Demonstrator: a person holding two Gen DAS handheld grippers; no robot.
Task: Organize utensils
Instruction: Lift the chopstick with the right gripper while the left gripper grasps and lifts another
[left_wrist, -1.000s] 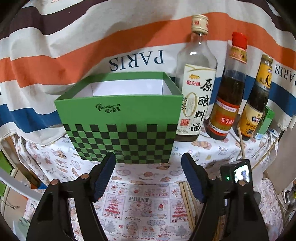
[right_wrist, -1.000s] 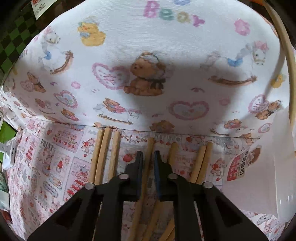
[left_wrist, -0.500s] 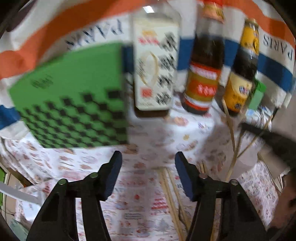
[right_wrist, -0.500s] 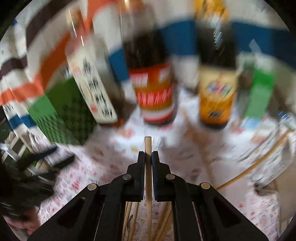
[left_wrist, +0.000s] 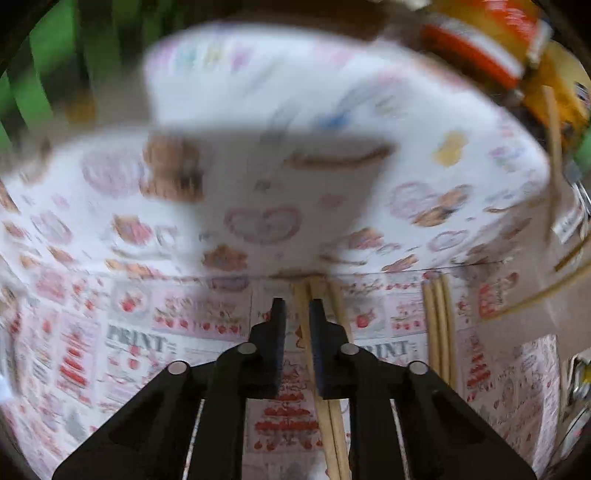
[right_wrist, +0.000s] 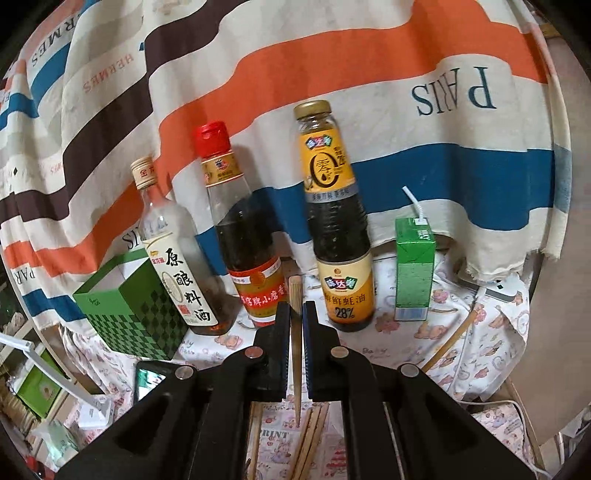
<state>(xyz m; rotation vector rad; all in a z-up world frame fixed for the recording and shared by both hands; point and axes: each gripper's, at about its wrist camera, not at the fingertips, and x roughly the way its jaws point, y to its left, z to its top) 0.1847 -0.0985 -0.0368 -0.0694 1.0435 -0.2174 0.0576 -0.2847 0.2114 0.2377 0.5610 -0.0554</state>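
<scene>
Your right hand-held gripper (right_wrist: 295, 314) pinches one chopstick (right_wrist: 294, 291) upright; your left hand-held gripper (left_wrist: 297, 314), narrowly spread, straddles chopsticks (left_wrist: 308, 295) lying on the tabletop (left_wrist: 258, 110).

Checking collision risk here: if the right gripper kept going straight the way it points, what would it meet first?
Probably the red-capped bottle: the right gripper, shut on a chopstick, points at its lower right edge. Depth is unclear.

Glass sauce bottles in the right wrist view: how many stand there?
3: clear rice-wine bottle beside the green checkered box, red-capped dark bottle in the middle, gold-capped yellow-labelled bottle rightmost. None seems hidden.
</scene>
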